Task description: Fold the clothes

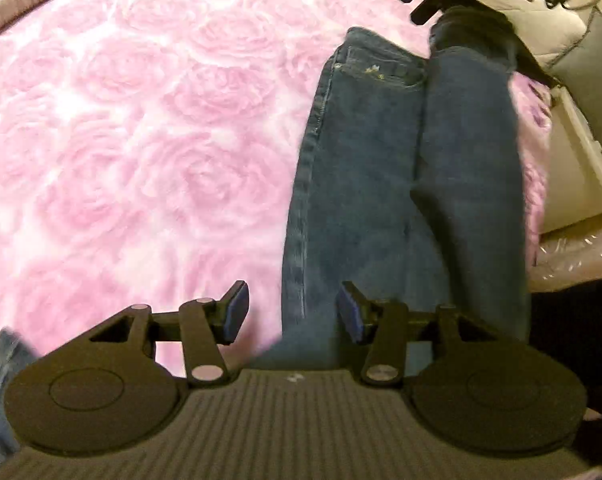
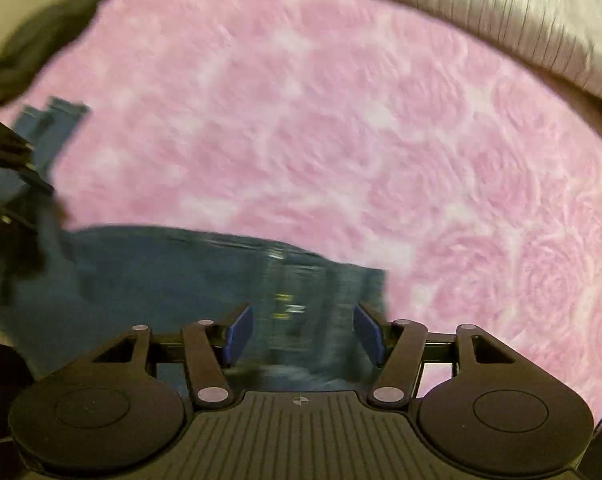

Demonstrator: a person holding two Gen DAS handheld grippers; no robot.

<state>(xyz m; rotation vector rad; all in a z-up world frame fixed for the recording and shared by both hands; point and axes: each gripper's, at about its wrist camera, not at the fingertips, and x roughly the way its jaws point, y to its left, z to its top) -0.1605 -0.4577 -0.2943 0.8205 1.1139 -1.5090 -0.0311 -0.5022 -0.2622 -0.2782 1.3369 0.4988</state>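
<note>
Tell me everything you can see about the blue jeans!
The jeans are dark blue denim with stitched side seams and a back pocket near the waistband. They lie long and narrow on the fluffy pink rose blanket, one half folded over the other with a crease down the middle. The left gripper and the right gripper both hover over them with jaws apart, pinching nothing. The right wrist view is blurred, so finer details are unclear.
</note>
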